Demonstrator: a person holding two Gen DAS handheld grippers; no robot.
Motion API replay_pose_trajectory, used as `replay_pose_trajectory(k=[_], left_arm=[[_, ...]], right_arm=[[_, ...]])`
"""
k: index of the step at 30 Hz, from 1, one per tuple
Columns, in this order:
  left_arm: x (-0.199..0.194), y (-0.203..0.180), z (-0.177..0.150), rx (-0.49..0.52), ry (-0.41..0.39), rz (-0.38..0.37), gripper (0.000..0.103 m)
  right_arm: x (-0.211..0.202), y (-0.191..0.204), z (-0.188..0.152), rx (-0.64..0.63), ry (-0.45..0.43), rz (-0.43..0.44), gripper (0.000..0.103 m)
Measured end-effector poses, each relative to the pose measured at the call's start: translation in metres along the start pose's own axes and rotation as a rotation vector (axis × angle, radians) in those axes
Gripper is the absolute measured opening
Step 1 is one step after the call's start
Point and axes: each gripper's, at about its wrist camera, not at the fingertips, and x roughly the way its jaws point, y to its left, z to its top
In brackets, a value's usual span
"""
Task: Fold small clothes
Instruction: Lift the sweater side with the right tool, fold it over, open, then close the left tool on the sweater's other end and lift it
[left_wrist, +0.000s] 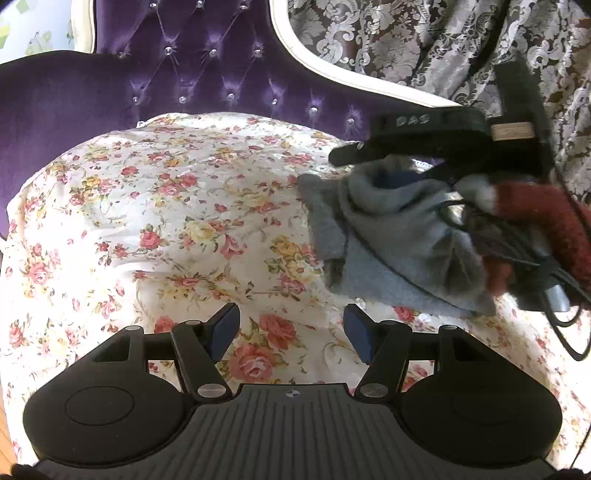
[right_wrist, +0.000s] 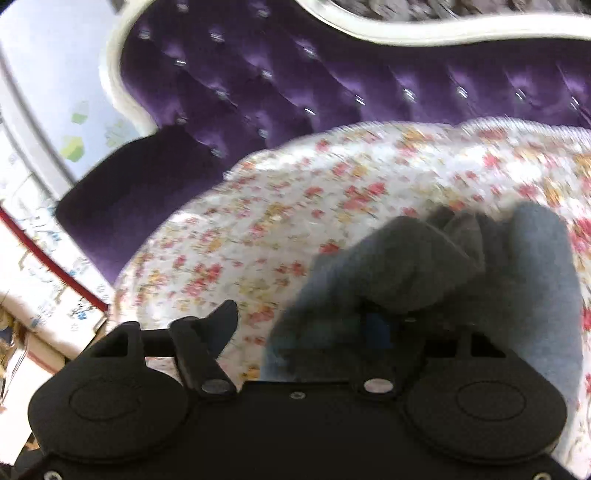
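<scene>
Grey garment (left_wrist: 388, 236) draped over right gripper (right_wrist: 295, 328) | fingers apart | left gripper (left_wrist: 291, 328) fingers apart

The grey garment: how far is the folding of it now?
Nothing looks folded yet. The grey garment hangs bunched over the right gripper, whose fingers stand apart, above the floral bed cover. The left gripper is open and holds nothing. Left to do: lay it flat, then make every fold.

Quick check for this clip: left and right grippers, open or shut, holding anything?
Left gripper: open, holding nothing, above the floral sheet.
Right gripper: fingers apart, grey garment draped over one finger; whether it grips cannot be told.
</scene>
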Motion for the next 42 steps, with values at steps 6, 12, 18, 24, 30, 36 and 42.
replay_pose_trajectory(k=[6, 12, 18, 24, 30, 36, 42], left_arm=[[-0.001, -0.004, 0.01, 0.018, -0.01, -0.004, 0.06], [-0.001, -0.014, 0.023, 0.043, -0.038, -0.001, 0.061], [0.009, -0.036, 0.039, 0.06, -0.086, -0.015, 0.061], [0.054, -0.06, 0.037, 0.132, -0.038, 0.021, 0.061], [0.09, -0.05, 0.024, 0.175, 0.042, 0.08, 0.069], [0.065, -0.032, 0.044, 0.073, 0.011, -0.008, 0.069], [0.053, -0.027, 0.062, -0.015, -0.021, -0.091, 0.083]], right_arm=[[-0.052, -0.005, 0.013, -0.032, -0.164, 0.093, 0.076], [-0.088, -0.043, -0.002, -0.007, -0.223, -0.019, 0.077], [-0.092, -0.067, -0.043, -0.03, -0.163, -0.15, 0.077], [-0.077, -0.066, -0.091, -0.173, -0.07, -0.309, 0.078], [-0.086, -0.07, -0.118, -0.202, -0.067, -0.316, 0.089], [-0.106, -0.075, -0.116, -0.171, -0.117, -0.244, 0.089], [-0.122, -0.089, -0.102, -0.034, -0.178, -0.139, 0.091]])
